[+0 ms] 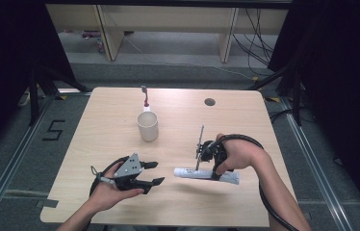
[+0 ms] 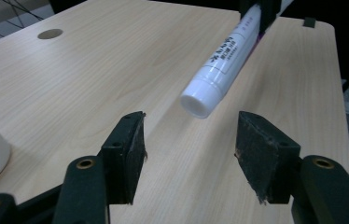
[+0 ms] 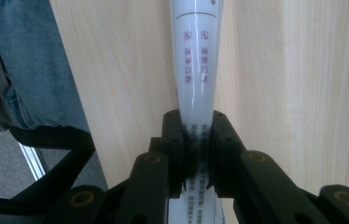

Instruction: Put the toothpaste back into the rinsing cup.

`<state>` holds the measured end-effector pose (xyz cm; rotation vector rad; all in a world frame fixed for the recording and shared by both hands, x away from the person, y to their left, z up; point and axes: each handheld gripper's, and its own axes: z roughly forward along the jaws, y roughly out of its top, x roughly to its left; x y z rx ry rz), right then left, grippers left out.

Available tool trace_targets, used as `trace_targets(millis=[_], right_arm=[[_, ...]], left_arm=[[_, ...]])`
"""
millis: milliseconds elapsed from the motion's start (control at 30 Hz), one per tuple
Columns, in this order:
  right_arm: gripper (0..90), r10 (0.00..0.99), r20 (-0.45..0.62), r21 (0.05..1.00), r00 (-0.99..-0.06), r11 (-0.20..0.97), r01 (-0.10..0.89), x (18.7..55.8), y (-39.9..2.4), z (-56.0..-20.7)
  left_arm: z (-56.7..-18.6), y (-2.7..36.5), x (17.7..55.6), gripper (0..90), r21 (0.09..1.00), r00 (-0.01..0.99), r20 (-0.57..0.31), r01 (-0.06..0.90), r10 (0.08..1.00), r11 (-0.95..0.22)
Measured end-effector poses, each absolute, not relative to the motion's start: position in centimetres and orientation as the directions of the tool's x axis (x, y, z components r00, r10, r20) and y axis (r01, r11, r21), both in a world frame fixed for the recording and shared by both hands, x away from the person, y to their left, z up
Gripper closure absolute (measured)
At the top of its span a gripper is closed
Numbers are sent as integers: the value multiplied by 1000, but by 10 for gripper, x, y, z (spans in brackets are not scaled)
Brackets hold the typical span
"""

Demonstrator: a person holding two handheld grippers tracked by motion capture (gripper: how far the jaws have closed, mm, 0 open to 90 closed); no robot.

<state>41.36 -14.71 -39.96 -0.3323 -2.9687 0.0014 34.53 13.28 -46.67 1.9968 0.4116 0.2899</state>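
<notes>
- The right gripper [image 1: 215, 169] is clamped on a white toothpaste tube [image 1: 192, 173], holding it near the flat tail end; in the right gripper view the 2 pads [image 3: 175, 140] pinch the tube [image 3: 195, 84] between them.
- The tube lies roughly level over the surface [image 1: 120, 120], near its front-right corner, with its capped end pointing toward the left gripper [image 1: 151, 173].
- The left gripper's jaws stand apart with nothing between them; in the left gripper view the white cap [image 2: 196, 103] hangs just ahead of the gap between the 2 pads [image 2: 128, 154].
- Risk: the grip sits far from the cap, so the long free end could sag or swing, and the left jaws could close beside the cap instead of on it.
- Risk: a soft tube squeezed hard at the tail may buckle or, once the cap is off, push paste out.
- Risk: a twist on the cap could roll the smooth, glossy tube between the right pads rather than loosen the cap.
- The tube looks white and shiny, round at the cap end and flattened at the tail, with dark printed lettering and small purple marks along its side.
- A pale cup [image 1: 147, 126] stands near the middle of the surface, with a toothbrush [image 1: 145, 97] showing behind it, both well apart from the grippers.
</notes>
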Motion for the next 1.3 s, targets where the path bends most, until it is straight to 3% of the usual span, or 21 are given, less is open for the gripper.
trace_targets(millis=[433,967,1300], right_arm=[[789,155,131,-17,-979,988,154,411,-133,-399],[791,140,142,-8,-980,990,141,411,-120,-396],[790,115,132,0,-985,993,116,411,-113,-394]], left_arm=[[-455,110,352,409,846,948,64,114,311,-521],[-460,79,365,400,786,968,87,77,233,-613],[-461,71,370,481,770,977,112,30,183,-637]])
